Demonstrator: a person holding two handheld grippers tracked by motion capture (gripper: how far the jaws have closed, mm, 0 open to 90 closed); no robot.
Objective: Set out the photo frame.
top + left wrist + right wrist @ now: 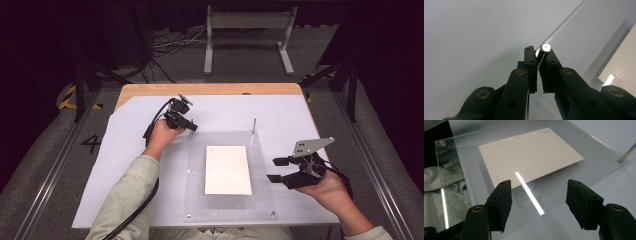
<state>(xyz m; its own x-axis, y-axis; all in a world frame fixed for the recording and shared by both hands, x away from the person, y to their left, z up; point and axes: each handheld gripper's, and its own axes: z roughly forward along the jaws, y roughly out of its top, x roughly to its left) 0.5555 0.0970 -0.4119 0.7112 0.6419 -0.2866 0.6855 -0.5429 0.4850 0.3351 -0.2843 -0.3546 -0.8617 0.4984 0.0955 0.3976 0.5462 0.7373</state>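
1. Left gripper (191,128) is pinching a metal pin (545,47) at the far left corner of the clear plate (260,200).
2. Right gripper (274,169) is spread, nothing between its jaws, hovering just off the plate's right edge.
3. White card (227,169) sits under the plate on the worktop (125,92).
4. Looks like the pin-seating step; next up, push it straight down.

White card (228,170) under clear plate (265,200).
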